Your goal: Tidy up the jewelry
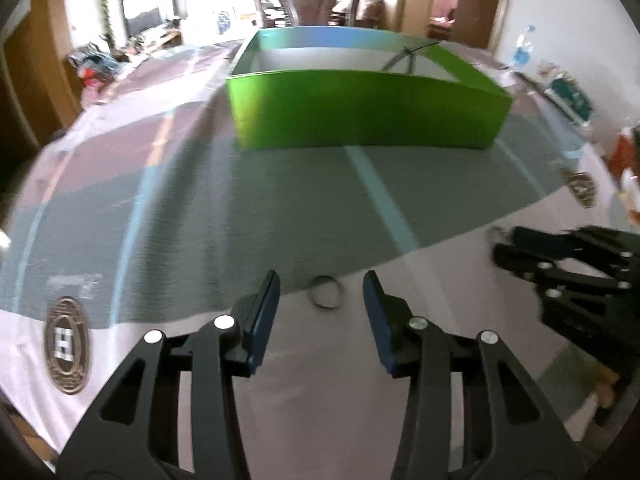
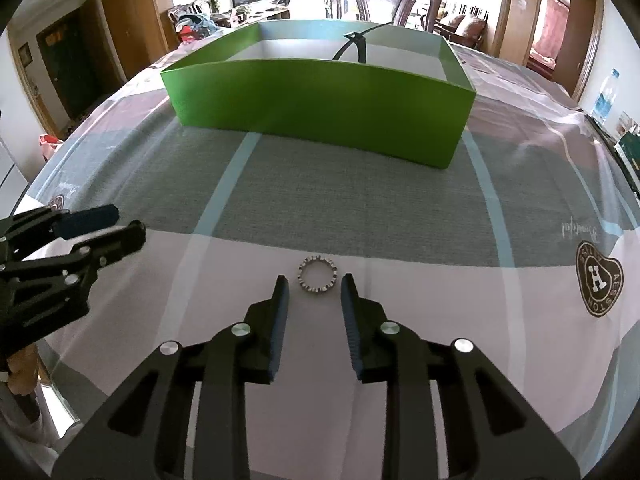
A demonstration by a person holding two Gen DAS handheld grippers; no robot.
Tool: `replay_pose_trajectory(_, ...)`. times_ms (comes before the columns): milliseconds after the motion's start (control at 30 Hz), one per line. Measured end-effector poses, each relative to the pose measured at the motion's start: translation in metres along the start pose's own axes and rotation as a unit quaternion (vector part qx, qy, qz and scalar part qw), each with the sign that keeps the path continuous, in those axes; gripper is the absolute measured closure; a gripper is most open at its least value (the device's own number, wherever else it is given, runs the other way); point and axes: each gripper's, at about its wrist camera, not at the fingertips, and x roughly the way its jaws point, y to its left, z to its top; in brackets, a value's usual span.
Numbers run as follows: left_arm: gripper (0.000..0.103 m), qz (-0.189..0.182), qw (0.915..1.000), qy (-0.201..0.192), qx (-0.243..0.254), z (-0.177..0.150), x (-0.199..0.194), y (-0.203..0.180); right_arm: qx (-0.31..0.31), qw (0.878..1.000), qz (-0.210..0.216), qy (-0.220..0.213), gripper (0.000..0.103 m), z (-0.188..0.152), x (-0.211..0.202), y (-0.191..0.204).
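Observation:
A plain dark ring lies on the tablecloth just ahead of my open left gripper, between its fingertips. A silver studded ring lies on the cloth just ahead of my open right gripper. A green open box stands further back on the table; it also shows in the right wrist view, with a black cord hanging inside. The right gripper shows at the right edge of the left wrist view. The left gripper shows at the left edge of the right wrist view.
The table is covered with a grey, pink and white cloth bearing round logo patches. A carved wooden chair stands behind the box. Clutter sits at the table's right side.

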Motion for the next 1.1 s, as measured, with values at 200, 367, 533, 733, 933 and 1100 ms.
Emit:
replay_pose_trajectory(200, 0.059, 0.020, 0.9998, 0.003, 0.004, -0.001, 0.005, -0.002, 0.002, 1.000, -0.013, -0.007, 0.061, -0.001, 0.002, 0.001)
replay_pose_trajectory(367, 0.057, 0.016, 0.9999, 0.001, -0.004, -0.001, 0.006, 0.002, -0.003, 1.000, -0.013, -0.018, 0.072, -0.003, 0.001, 0.002)
replay_pose_trajectory(533, 0.057, 0.015, 0.9998, -0.001, -0.010, -0.001, 0.008, 0.005, -0.002, 0.999, -0.023, -0.025, 0.082, -0.001, 0.002, 0.004)
replay_pose_trajectory(733, 0.069, 0.029, 0.9991, -0.007, -0.031, 0.001, 0.009, 0.013, 0.024, 0.999, -0.033, -0.028, 0.082, 0.001, 0.003, -0.004)
replay_pose_trajectory(933, 0.067, 0.028, 0.9992, -0.002, -0.028, -0.001, 0.006, 0.009, 0.018, 0.999, -0.043, -0.026, 0.074, -0.002, 0.001, -0.003)
replay_pose_trajectory(1100, 0.063, 0.027, 0.9993, -0.003, -0.025, -0.007, 0.004, 0.010, 0.026, 0.999, -0.039, -0.027, 0.069, -0.003, 0.002, -0.005)
